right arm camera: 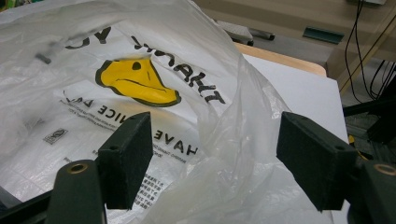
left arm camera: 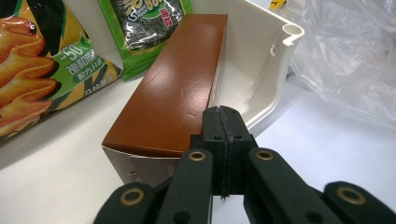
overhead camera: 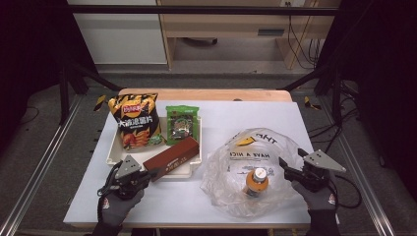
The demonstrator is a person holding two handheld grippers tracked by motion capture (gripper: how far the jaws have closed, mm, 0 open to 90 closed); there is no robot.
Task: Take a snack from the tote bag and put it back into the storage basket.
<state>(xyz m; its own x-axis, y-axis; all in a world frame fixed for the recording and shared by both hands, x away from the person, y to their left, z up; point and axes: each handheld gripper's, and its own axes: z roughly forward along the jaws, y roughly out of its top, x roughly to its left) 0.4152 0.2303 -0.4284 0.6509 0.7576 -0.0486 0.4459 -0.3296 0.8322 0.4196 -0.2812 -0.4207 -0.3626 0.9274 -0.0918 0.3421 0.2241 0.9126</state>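
Left gripper view shows the brown box (left arm camera: 173, 88) leaning on the front wall of the white tray (left arm camera: 273, 60), its near end out over the table (left arm camera: 327, 154). Your left hand-held gripper (left arm camera: 223, 122) has its jaws pressed together at the box's near corner, perhaps pinching only a flap. Lift now and the box may tear or slip. Right of the tray, your right hand-held gripper (right arm camera: 215, 154) stands apart around the plastic bag (right arm camera: 154, 70); it could miss the thin film.

Both hands wear grey knit gloves with a small red mark. The left gripper (overhead camera: 147, 175) and right gripper (overhead camera: 291, 165) are black, brass-riveted, topped by grey three-cornered plates, trailing black cables.
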